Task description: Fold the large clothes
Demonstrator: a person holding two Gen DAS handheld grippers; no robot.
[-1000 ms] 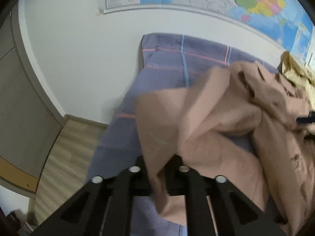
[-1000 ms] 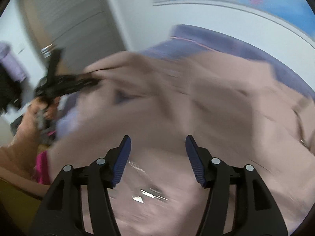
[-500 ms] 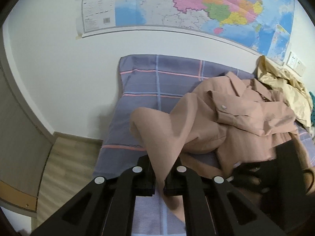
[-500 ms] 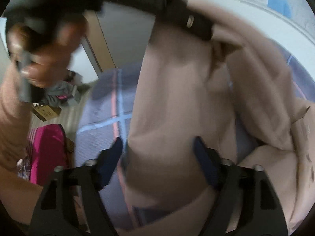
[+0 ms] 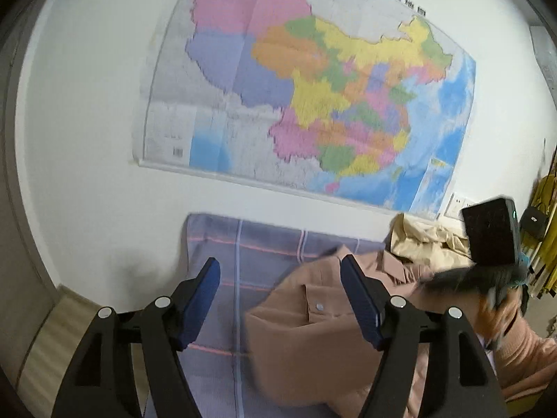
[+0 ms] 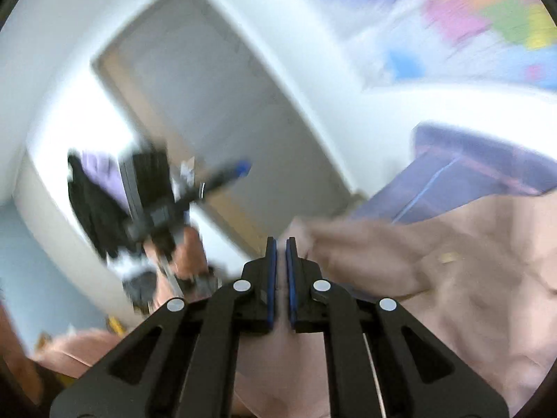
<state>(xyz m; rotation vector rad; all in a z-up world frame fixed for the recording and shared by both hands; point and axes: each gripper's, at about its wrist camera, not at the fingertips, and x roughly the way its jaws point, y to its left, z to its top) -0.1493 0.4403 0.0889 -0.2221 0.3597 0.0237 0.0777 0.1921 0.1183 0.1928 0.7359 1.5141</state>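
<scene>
A pink button-up shirt (image 5: 306, 341) lies rumpled on the bed's purple checked sheet (image 5: 243, 244). My left gripper (image 5: 280, 278) hangs above them, its jaws opening, with nothing between the blue pads. The shirt sits below and beyond them. In the right wrist view my right gripper (image 6: 281, 244) is shut, pads almost touching. A lifted fold of the shirt (image 6: 470, 278) meets its fingertips and hangs under it. The left gripper (image 6: 226, 177) shows blurred at the left there, held by a hand (image 6: 188, 254). In the left wrist view the right gripper (image 5: 438, 278) is a dark blur.
A large coloured map (image 5: 313, 87) hangs on the white wall behind the bed. Beige garments (image 5: 428, 240) are piled at the bed's far right corner. A grey door (image 6: 216, 104) stands left of the bed, with wood floor (image 5: 52, 341) beside it.
My left gripper let go of the shirt fold, opened wide and rose, tilting up toward the map. My right gripper went from open to shut and lifted. The shirt's left side dropped onto the bed.
</scene>
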